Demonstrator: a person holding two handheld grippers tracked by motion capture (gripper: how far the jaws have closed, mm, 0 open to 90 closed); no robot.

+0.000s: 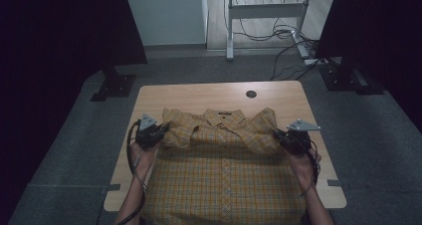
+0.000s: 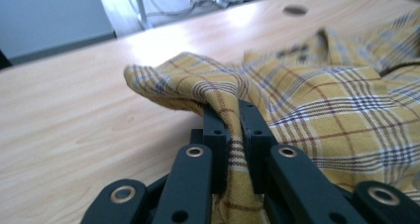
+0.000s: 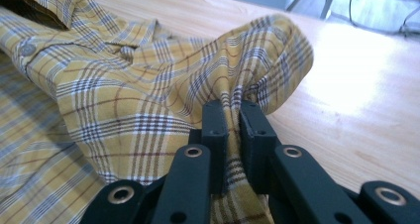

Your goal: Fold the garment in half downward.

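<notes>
Both claws, left claw (image 2: 234, 116) and right claw (image 3: 234, 116), pinch thin folds of the shirt (image 1: 224, 160); a jerk upward off the table (image 1: 199, 91) could slide the cloth out between the pads.

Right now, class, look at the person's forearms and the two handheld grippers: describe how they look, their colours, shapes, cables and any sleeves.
Both the left gripper and the right gripper are black, each topped by a grey three-cornered plate. Close up, the jaws are flat black blocks on linkage bars with brass-ringed pivots. A black cable trails from each gripper back along the forearm. The forearms are bare, with no sleeves in sight.
</notes>
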